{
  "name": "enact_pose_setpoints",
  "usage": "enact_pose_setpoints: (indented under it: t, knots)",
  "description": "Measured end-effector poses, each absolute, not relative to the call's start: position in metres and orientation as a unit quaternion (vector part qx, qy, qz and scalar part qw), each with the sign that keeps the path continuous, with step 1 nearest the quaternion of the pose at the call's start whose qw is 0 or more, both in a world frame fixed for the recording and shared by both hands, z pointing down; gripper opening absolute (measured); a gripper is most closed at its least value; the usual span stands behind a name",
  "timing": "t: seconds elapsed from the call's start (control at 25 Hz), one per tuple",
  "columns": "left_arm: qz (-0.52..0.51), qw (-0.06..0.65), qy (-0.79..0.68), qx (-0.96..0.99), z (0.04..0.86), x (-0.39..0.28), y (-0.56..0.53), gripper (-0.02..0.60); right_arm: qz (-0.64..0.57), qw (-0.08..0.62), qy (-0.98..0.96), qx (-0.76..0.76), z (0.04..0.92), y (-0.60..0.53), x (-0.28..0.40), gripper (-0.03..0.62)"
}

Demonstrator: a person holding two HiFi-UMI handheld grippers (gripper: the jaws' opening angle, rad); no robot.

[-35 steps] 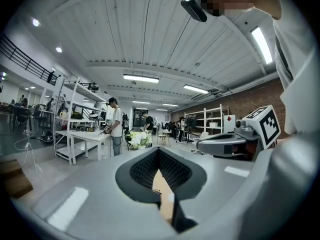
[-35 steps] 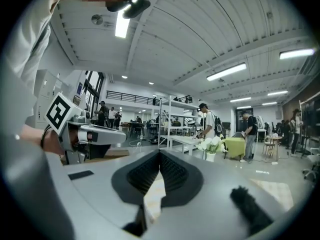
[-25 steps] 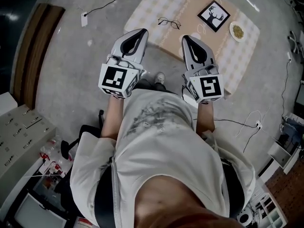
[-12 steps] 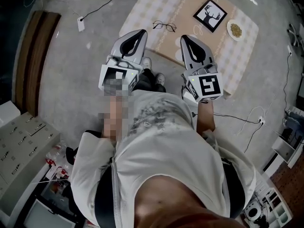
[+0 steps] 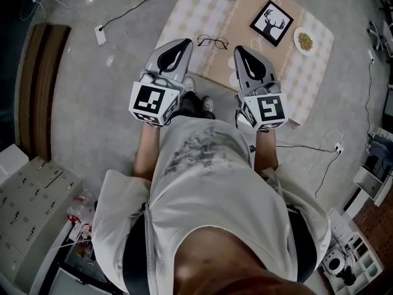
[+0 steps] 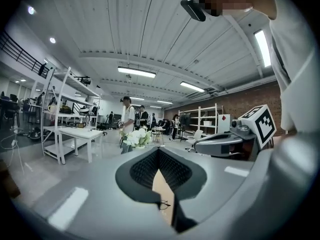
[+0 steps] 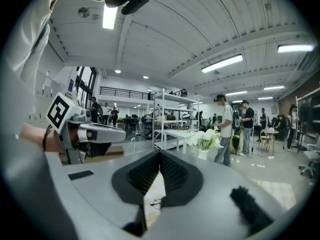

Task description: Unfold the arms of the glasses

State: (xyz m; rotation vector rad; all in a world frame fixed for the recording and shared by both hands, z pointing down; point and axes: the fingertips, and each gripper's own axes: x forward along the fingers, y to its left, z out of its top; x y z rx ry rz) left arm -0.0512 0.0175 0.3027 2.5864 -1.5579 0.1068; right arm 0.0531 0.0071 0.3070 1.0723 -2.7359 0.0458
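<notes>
**Operator:** What's ahead of me?

**Spotter:** A grey concrete floor (image 5: 92,72), and on it a low surface (image 5: 184,11) under a checked cloth, with a tan runner (image 5: 242,23) across its middle. You're standing at its near side with both tools held out level toward it.

**Operator:** And my left side?

**Spotter:** Your left tool (image 5: 183,42) has its tips pressed together and nothing is caught between them. In the left gripper view its tips (image 6: 158,150) meet, and the narrow slit behind them shows only the runner.

**Operator:** Where are the glasses?

**Spotter:** The glasses (image 5: 212,41) lie flat on the near end of the runner. They sit just to the right of your left tool's tip and touch neither tool. They fall between your two tips and slightly beyond them. Both gripper views catch them low in the slit (image 6: 162,203) (image 7: 156,202). I can't tell from here how the arms lie.

**Operator:** Right side?

**Spotter:** Your right tool (image 5: 240,50) is closed the same way, tips together (image 7: 160,152) and empty. Its tip is to the right of the glasses and a little nearer to you. Further right on the surface are a framed deer picture (image 5: 271,22) and then a small plate (image 5: 304,40) near the corner.
</notes>
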Motion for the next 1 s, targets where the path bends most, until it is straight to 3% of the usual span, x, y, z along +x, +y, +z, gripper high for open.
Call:
enact_pose_setpoints:
  t: [1.0]
  knots:
    - [0.086,0.109,-0.361,0.922,0.397,-0.064,-0.053,0.01,0.061,0.203,-0.877,0.432,0.377,-0.044,0.036,0.017]
